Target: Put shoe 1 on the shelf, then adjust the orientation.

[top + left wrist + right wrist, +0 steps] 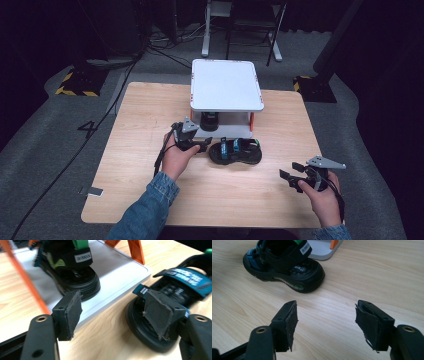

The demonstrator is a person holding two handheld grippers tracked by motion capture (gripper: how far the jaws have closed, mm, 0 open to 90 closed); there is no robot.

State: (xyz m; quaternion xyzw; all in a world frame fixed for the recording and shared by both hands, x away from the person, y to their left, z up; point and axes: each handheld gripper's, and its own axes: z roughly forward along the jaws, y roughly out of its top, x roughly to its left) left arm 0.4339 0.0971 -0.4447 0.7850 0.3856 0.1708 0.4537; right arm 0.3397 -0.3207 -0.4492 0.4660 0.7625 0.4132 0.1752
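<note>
A black sandal with blue straps (pixel 235 151) lies on the wooden table in front of a white two-level shelf (pixel 227 85). A second black sandal (pixel 210 120) stands on the shelf's lower tray (pixel 120 270). My left gripper (pixel 204 145) is open at the left end of the table sandal (pixel 175 290), with one pad (pixel 160 312) next to the sole and nothing between the jaws. The sandal on the tray (pixel 72 272) sits just beyond its other pad. My right gripper (pixel 289 177) is open and empty, right of the table sandal (pixel 287 267) and apart from it.
Orange supports (pixel 136 250) hold up the shelf's top board. The tray's corner (pixel 322 250) reaches past the sandal. Bare wood (pixel 150 115) lies left of the shelf and along the table's front edge. Cables and stand legs sit on the floor beyond the table.
</note>
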